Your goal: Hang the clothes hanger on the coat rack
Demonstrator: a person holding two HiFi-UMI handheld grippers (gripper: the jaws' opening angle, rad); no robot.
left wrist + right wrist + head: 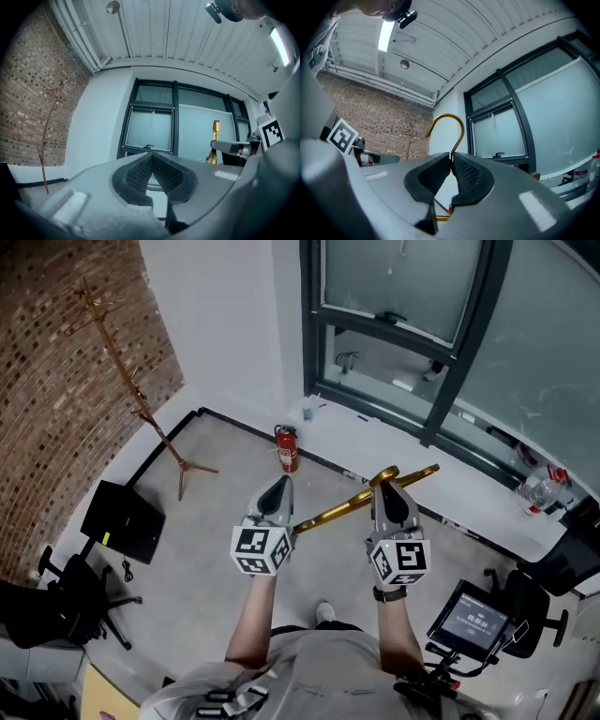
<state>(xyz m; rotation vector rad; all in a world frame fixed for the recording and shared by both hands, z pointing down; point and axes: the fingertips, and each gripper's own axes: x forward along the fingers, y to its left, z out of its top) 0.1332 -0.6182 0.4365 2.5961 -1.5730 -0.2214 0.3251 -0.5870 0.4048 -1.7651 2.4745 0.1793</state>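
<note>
**Head view:** Even, moderately bright daylight enters through the window at 1 o'clock. Floor shadows are soft. Wide-angle distortion bows the brick wall at 9 o'clock.

**Both gripper views:** The fisheye image is circular with black corners, and lines curve strongly toward the rim.

**Left gripper view:** The ceiling light at 2 o'clock is overexposed. The left gripper body at 6 o'clock is dim and out of focus.

**Right gripper view:** The strip lamp at 11 o'clock glares white. The clothes hanger hook carries a crisp gold sheen.
</note>
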